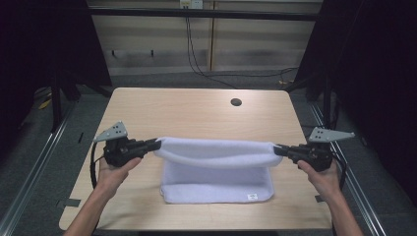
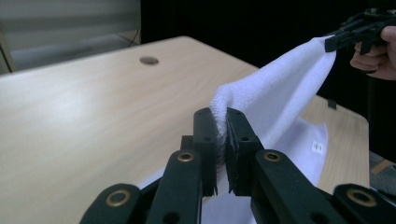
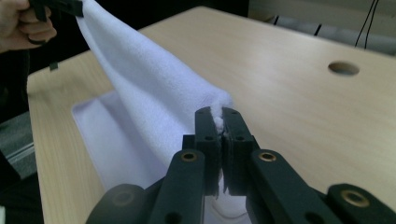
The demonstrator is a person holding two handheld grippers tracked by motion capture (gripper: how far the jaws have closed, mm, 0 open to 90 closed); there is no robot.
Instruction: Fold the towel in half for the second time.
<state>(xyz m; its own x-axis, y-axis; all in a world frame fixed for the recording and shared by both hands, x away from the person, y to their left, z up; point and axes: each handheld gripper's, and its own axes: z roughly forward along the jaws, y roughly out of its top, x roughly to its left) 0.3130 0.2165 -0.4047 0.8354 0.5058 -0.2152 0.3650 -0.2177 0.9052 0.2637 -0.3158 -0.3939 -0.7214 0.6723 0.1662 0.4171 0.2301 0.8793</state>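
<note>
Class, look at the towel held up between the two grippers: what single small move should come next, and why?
Probably carry both grippers toward the near edge and down. The left gripper and right gripper each pinch a corner of the white towel, whose lifted half sags above the half lying on the table, so lowering would complete the fold.
</note>
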